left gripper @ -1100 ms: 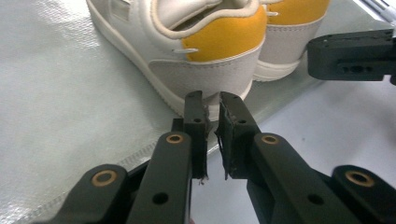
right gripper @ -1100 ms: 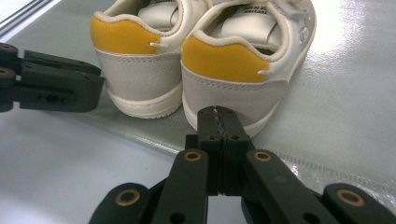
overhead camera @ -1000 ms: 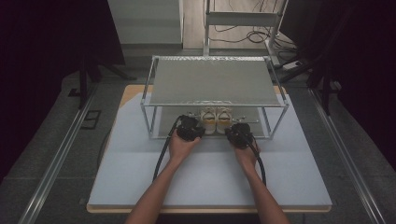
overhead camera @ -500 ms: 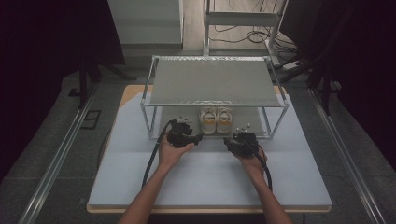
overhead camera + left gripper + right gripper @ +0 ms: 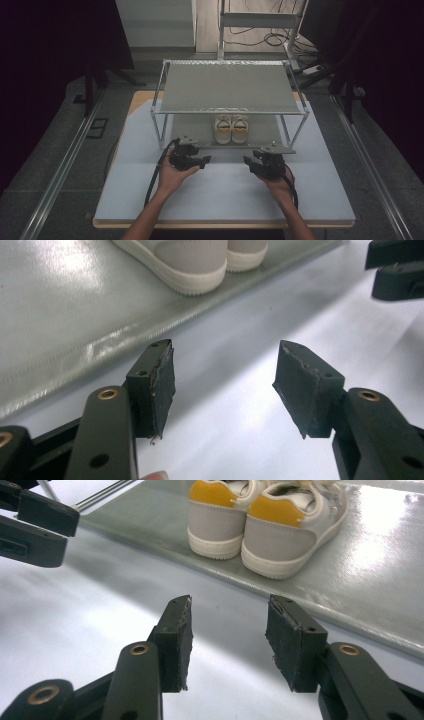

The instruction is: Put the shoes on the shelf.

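We see a pair of small shoes [image 5: 231,129] standing side by side and touching on the lower shelf [image 5: 200,131] of the rack, upright on their soles. Both are pale grey and white with cream rubber soles, white laces and a yellow-orange patch at the heel [image 5: 214,492]. Their heels face our side of the bench, toes pointing away, near the shelf's front edge and about midway along it
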Tool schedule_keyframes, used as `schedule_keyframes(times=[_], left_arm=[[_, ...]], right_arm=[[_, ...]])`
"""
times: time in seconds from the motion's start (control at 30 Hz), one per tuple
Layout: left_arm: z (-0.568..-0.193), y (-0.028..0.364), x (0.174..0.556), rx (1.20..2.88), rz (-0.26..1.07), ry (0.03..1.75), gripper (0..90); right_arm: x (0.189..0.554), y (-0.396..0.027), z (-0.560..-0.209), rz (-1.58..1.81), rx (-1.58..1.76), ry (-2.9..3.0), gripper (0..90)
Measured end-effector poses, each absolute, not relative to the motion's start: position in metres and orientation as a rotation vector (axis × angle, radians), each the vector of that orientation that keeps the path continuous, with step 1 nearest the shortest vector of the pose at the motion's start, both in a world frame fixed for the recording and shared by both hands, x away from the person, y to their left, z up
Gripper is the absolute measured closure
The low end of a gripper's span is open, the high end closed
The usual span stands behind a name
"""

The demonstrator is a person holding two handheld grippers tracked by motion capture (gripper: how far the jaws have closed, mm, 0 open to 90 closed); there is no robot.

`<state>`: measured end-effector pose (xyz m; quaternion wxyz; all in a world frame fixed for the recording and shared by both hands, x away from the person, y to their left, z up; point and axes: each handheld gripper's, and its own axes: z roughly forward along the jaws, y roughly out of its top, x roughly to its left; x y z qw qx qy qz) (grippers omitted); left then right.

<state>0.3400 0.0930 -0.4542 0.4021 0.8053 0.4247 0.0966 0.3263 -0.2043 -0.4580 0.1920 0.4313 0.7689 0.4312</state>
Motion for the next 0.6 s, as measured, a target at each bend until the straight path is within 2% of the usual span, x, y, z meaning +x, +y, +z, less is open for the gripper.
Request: schedule_keyframes(times=[0.6], left_arm=[[-0.472,0.14,0.293,2.034,0.268,1.098,38.1]], right_arm=[[0.286,-0.274,-0.477,1.206,1.252,2.109,49.5]])
